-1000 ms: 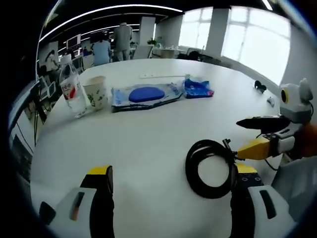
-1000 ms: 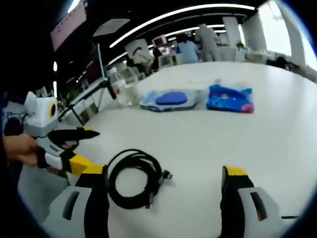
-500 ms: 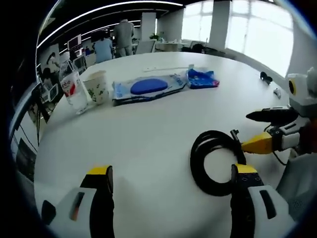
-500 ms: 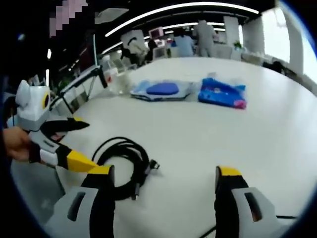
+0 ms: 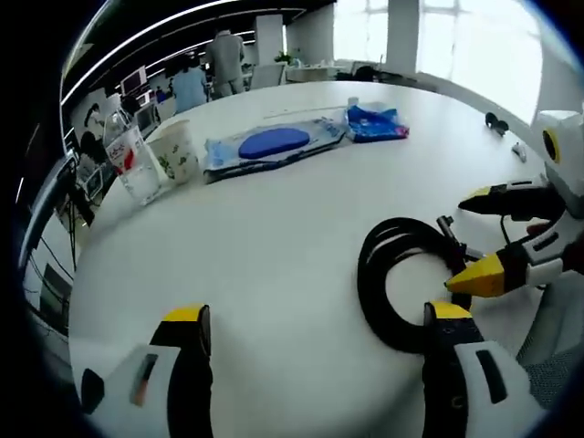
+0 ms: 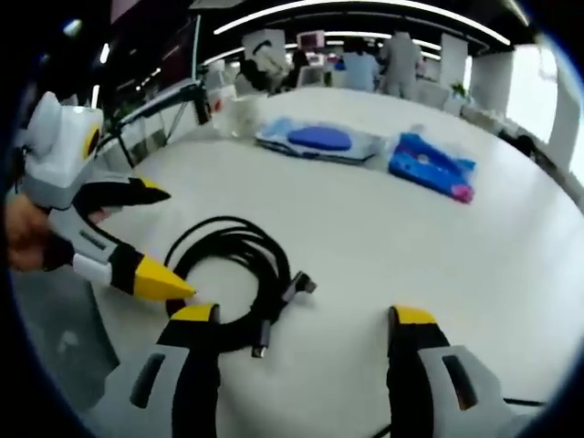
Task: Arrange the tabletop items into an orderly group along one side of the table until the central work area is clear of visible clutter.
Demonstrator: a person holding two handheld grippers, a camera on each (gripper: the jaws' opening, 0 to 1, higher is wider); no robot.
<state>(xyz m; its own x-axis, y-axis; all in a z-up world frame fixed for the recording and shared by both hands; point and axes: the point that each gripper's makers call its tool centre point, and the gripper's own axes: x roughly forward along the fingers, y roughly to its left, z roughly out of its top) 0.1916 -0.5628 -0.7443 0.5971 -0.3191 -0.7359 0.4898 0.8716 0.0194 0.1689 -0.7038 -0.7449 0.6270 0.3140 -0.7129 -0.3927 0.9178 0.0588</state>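
Coiled black cable [image 5: 406, 283] left loose at 4 o'clock on round white table [image 5: 274, 237], probably next for the tidy row. Left claw [image 5: 315, 360] and right claw [image 6: 297, 351] both spread wide, grasping nothing, straddling it for pickup.

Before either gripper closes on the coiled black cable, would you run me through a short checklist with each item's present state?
1. Left gripper open: ok.
2. Right gripper open: ok.
3. Black cable between the right gripper's jaws: not ok, it lies at the left jaw.
4. Cable coiled, not tangled with other items: ok.
5. Blue packet and plastic sleeve away from the cable: ok.
6. Cup and bottle upright: ok.
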